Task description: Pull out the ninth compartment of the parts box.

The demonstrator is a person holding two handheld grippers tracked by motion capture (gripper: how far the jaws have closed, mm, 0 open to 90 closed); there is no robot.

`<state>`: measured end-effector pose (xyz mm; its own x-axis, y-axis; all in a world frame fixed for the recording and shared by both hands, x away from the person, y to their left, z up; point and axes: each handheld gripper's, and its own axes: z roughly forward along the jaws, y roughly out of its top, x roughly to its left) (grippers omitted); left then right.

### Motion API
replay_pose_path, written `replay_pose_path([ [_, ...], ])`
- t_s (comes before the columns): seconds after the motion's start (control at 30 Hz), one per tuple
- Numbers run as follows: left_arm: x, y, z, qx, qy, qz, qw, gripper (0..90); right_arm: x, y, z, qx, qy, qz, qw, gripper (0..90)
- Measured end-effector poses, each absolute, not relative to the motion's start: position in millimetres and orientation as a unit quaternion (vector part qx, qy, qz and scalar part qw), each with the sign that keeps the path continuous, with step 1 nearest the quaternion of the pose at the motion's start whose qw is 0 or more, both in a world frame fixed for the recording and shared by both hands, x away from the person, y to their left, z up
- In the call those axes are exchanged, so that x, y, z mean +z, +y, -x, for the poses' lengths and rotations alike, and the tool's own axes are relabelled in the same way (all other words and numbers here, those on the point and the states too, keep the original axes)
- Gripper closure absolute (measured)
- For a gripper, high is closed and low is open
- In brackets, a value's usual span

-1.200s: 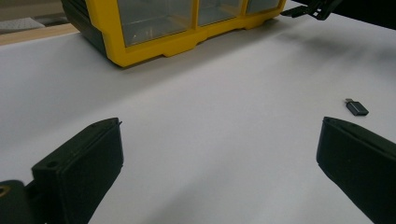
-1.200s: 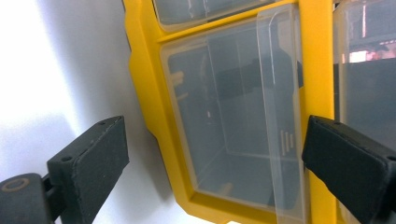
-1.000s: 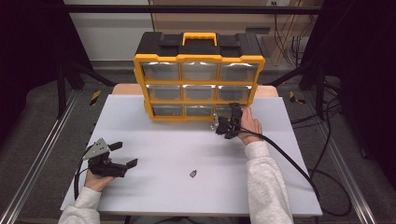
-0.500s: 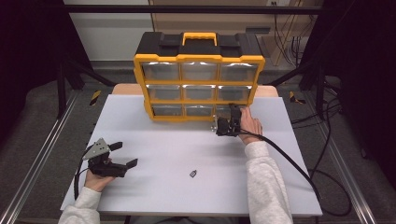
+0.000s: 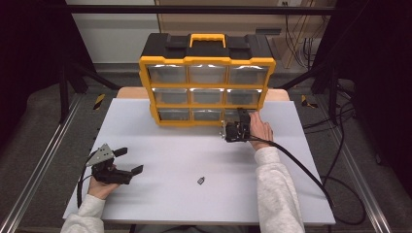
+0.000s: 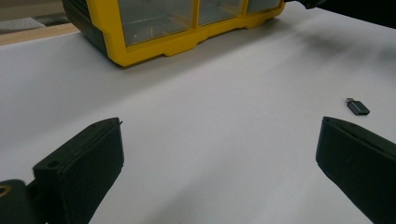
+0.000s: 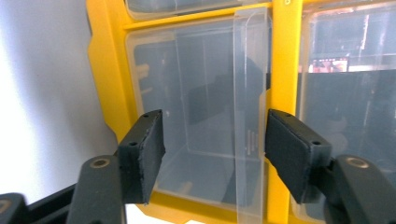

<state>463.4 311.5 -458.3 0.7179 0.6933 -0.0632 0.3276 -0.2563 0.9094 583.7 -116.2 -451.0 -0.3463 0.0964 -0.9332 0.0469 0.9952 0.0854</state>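
High view, cabinet: yellow-framed plastic drawer cabinet with black top and yellow handle (image 5: 207, 77) stands at the far middle of the white table (image 5: 160, 145); nine clear drawers in three rows.
High view, right gripper: right gripper (image 5: 241, 119) sits at the bottom-right drawer (image 5: 238, 114), the hand just behind it.
High view, left gripper: left gripper (image 5: 129, 160) rests near left on the table, well apart from the cabinet, jaws spread wide, holding nothing.
High view, small item: small dark USB-style plug (image 5: 200, 180) lies near the middle.
Left gripper view: both black jaws stand far apart over bare table; the plug lies to the right (image 6: 358, 107).
Right gripper view: jaws have just been closing, now half-shut, flanking the clear plastic pull tab (image 7: 251, 116) of the drawer; pads not yet touching it.
Handling, judged: drawer light, stiff, slippery, thin-walled; grip the raised front tab squarely and pull straight.
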Motion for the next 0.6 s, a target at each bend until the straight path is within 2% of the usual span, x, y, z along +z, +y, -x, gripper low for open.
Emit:
replay_pose_path([
  [0.6,-458.4,311.4,-463.5,0.178,0.330,-0.773,0.512,0.4,-453.4,-116.6,-582.3,0.006,0.796,-0.032,0.605,60.8],
])
